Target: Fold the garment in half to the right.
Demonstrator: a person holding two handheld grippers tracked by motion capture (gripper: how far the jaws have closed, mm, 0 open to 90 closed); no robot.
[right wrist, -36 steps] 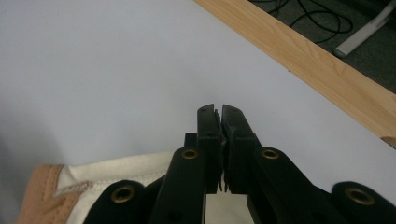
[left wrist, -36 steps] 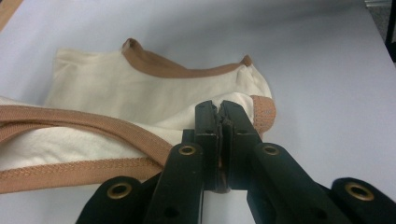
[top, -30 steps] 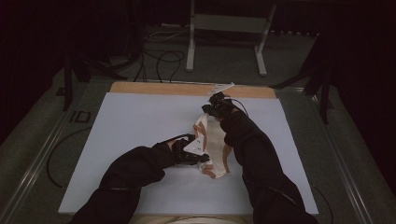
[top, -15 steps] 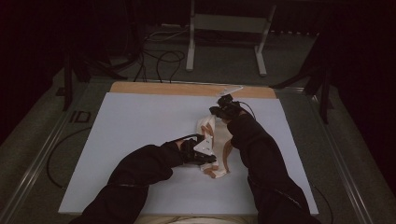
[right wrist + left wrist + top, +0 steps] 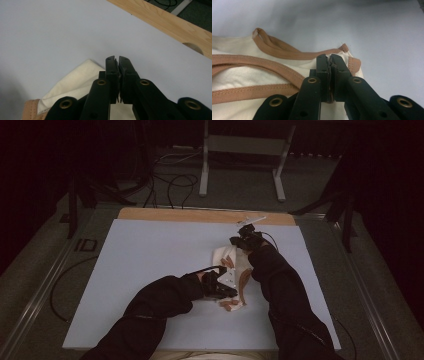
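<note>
A cream garment [image 5: 235, 265] with tan-brown trim lies crumpled on the pale table top [image 5: 150, 250], right of centre. My left gripper [image 5: 224, 289] is at its near end. In the left gripper view the jaws [image 5: 329, 58] are shut on a trimmed edge of the garment [image 5: 249, 75], with tan binding [image 5: 274, 47] looping beside them. My right gripper [image 5: 241, 241] is at the garment's far end. In the right gripper view its jaws [image 5: 116, 59] are shut, and cream cloth [image 5: 75, 85] spreads from under them onto the table. Black sleeves hide part of the garment.
A wooden strip [image 5: 200, 215] runs along the table's far edge, close to the right gripper. A metal stand [image 5: 240, 150] and cables [image 5: 170, 180] sit on the floor beyond. Bare table top stretches to the left of the garment.
Both hands have shifted to the right and slightly nearer, carrying the garment with them. The garment now lies lower and more bunched between the grippers.
</note>
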